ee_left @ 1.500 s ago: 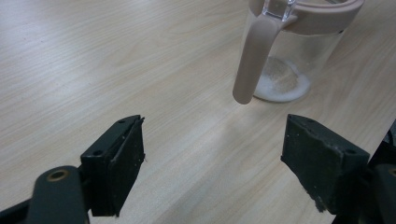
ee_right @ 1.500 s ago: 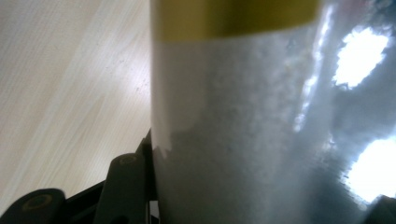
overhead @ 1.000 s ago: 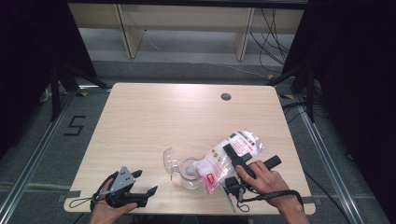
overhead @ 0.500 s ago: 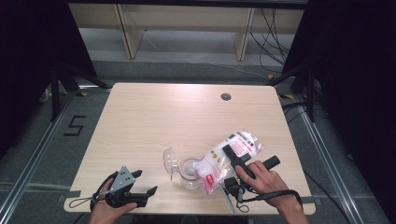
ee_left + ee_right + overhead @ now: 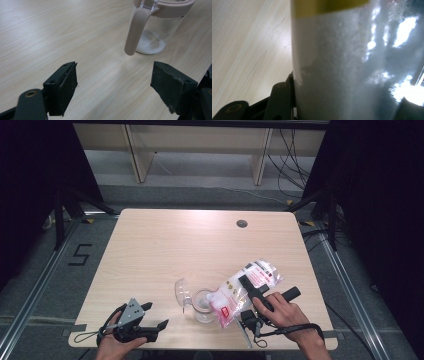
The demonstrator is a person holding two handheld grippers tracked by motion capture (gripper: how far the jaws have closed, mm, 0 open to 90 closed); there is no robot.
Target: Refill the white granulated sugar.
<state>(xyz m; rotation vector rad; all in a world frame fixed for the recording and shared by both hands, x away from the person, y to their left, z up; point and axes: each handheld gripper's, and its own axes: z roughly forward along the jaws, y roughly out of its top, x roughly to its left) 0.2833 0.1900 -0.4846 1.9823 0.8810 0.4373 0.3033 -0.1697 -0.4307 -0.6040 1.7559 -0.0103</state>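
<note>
The pale wood-grain worktop [image 5: 165, 250] has rounded corners and a dark round cable hole [image 5: 242, 223] near its far edge. A clear jar [image 5: 203, 305] with white powder stands near the front.

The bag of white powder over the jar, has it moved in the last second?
No. In the high view the bag, gripped by the right gripper, lies at the same tilt over the jar, equally far from the table's round hole.
</note>
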